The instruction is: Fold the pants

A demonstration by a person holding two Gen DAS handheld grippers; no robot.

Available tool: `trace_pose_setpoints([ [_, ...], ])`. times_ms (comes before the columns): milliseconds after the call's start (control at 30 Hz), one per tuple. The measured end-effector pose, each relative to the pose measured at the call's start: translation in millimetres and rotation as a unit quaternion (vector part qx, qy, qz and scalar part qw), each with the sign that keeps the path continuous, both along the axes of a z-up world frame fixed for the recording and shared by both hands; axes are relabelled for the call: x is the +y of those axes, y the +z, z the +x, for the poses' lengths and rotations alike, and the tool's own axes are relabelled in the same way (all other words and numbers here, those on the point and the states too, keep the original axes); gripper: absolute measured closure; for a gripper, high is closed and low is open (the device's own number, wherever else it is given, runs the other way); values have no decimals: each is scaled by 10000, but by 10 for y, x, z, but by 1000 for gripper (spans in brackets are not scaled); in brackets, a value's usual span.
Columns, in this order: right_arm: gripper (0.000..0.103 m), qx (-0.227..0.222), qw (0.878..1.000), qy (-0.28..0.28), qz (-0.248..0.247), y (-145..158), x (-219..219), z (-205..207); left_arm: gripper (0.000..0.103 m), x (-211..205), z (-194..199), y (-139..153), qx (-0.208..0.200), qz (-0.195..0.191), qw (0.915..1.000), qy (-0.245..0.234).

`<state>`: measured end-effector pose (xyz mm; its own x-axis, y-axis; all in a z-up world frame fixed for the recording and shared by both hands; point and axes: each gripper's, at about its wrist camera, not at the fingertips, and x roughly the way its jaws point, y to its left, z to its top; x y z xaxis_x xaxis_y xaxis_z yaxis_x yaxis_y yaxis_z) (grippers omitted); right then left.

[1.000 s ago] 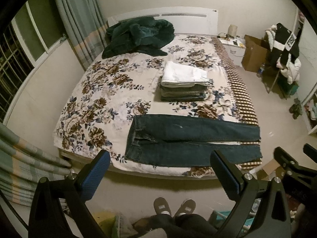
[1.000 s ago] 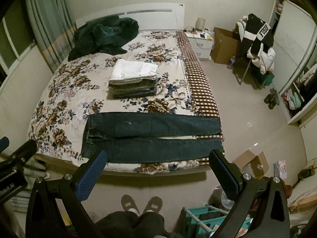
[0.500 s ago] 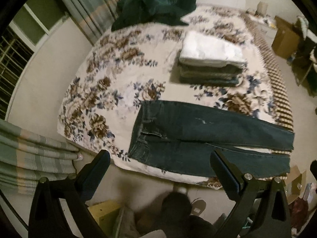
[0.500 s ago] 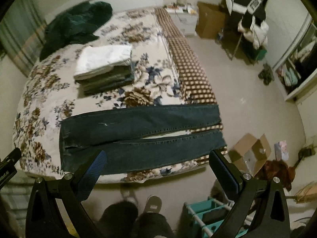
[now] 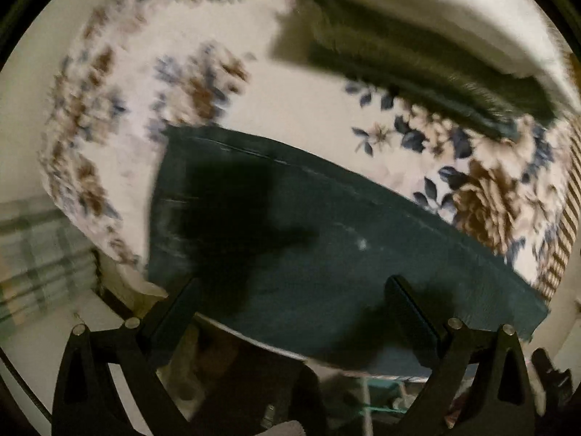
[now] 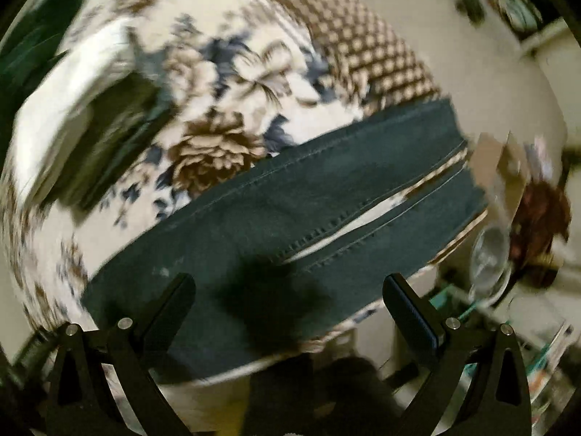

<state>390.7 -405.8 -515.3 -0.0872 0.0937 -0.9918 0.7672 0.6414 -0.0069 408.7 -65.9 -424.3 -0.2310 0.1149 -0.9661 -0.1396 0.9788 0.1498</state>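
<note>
Dark blue jeans lie flat along the near edge of the floral bed, waist to the left, legs to the right. In the right wrist view the two legs show side by side with a narrow gap between them. My left gripper is open, close above the waist and upper-leg part of the jeans. My right gripper is open, close above the near leg around its middle. Both cast shadows on the denim. Neither holds anything. Both views are blurred.
A stack of folded clothes with a white piece on top sits on the floral bedspread behind the jeans; it also shows in the right wrist view. A cardboard box and clutter lie on the floor right of the bed.
Both grippers have dropped fast from standing height down to just above the jeans at the bed's near edge. Both stay open. The jeans have not moved.
</note>
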Motion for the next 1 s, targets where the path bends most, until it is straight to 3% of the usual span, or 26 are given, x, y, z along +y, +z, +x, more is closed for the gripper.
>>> trace_pose_setpoints([
  [167,0,505,9963,-699,59,-825,-350,213,0,-136,428,-836,665,-146,9962,540],
  [300,0,725,9891,-1269,201,-1234,-643,151,0,-116,566,-1226,907,-107,9923,832],
  [367,0,762,9850,-1529,224,-1413,-787,140,5,-54,574,-1343,959,11,9906,980],
  [433,0,791,9815,-1730,235,-1547,-911,116,32,18,555,-1397,951,122,9892,1108],
  [467,1,818,9790,-1847,263,-1624,-977,100,37,42,540,-1394,903,103,9891,1159],
  [533,5,845,9754,-2009,330,-1771,-1064,95,65,58,519,-1335,726,36,9901,1197],
  [567,8,871,9733,-2090,375,-1847,-1095,91,72,56,509,-1268,593,36,9913,1172],
  [633,21,836,9709,-2193,483,-1963,-1160,67,87,30,482,-1124,383,77,9935,1065],
  [733,47,701,9706,-2235,558,-2053,-1178,52,92,6,410,-883,127,-7,9951,978],
  [800,74,568,9727,-2198,486,-2024,-1176,19,93,12,308,-705,-80,-113,9960,878],
  [833,80,467,9742,-2168,419,-1973,-1172,-12,94,13,248,-617,-190,-165,9962,832],
  [867,95,387,9754,-2142,346,-1916,-1171,-54,95,12,172,-487,-327,-219,9963,760],
  [1000,103,69,9821,-1883,21,-1567,-1121,-299,96,122,-256,50,-753,-432,9945,584],
])
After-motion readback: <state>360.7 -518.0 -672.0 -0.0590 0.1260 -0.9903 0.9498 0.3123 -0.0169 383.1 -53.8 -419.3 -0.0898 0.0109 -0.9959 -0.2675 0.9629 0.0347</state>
